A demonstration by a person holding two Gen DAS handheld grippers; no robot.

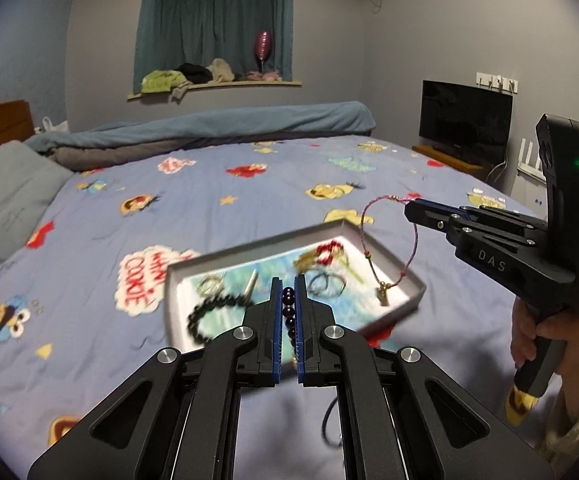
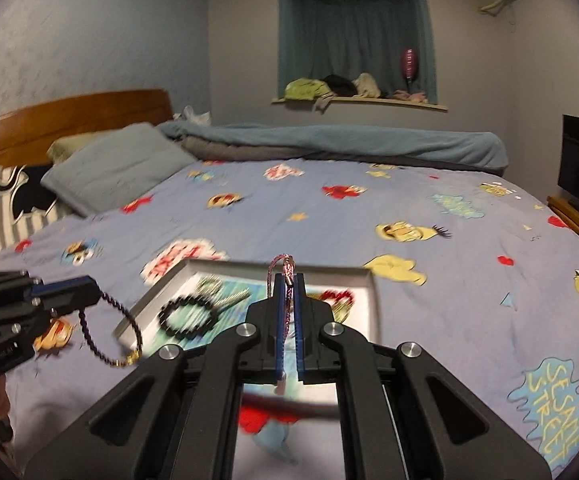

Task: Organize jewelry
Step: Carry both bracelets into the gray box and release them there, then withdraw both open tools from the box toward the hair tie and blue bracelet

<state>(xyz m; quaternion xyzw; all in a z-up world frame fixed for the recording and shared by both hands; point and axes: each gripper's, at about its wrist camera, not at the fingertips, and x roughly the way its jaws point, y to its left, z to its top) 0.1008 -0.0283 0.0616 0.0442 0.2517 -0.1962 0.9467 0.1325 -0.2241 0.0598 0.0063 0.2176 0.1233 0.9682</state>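
A shallow grey box [image 1: 403, 270] lies on the bed and holds several pieces: a black bead bracelet [image 1: 209, 312], rings and red items. It also shows in the right wrist view [image 2: 371, 288]. My left gripper [image 1: 288, 300] is shut on a dark purple bead bracelet [image 1: 288, 312], held above the box's near edge; the bracelet hangs from it in the right wrist view [image 2: 125, 320]. My right gripper [image 2: 288, 292] is shut on a pink cord bracelet [image 2: 283, 264], which dangles over the box's right part with a small gold charm [image 1: 383, 294].
The bed sheet [image 2: 409, 320] with cartoon prints spreads all around the box. A grey pillow [image 2: 117, 168] and wooden headboard [image 2: 69, 116] are at the left, a rolled blue blanket [image 2: 329, 140] at the far edge, a TV [image 1: 465, 120] at the right.
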